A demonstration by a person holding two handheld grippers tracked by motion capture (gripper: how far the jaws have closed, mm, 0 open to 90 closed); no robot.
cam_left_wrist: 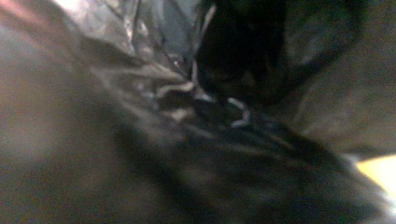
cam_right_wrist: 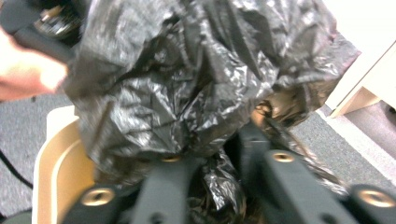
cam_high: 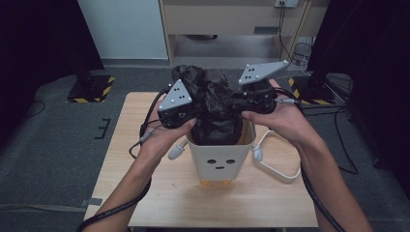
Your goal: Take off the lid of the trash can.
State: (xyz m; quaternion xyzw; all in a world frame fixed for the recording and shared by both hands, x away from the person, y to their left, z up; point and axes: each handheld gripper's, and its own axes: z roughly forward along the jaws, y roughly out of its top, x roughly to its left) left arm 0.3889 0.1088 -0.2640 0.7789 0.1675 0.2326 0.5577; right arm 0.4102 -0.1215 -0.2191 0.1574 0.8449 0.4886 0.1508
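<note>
Right now both grippers are on the black bin bag (cam_high: 212, 104), which sits bunched in the mouth of the white face-printed bin (cam_high: 220, 162) at table (cam_high: 145, 193) centre. The bag's long axis runs roughly vertical: lower part down inside the bin, crumpled top pointing up toward 12 o'clock in the high view.

Left gripper (cam_high: 186, 113) at 9 o'clock of the bag, jaws fully closed, buried in plastic; its own view is blurred black film (cam_left_wrist: 196, 93) right up against the lens.

Right gripper (cam_high: 246, 99) at 3 o'clock, jaws narrow and pinched on a fold of the bag (cam_right_wrist: 210, 177); plastic is visibly between them in the right gripper view. Bin rim (cam_right_wrist: 56, 154) at 8 o'clock there.

A white cable (cam_high: 275, 166) loops on the table at 4 o'clock of the bin.
</note>
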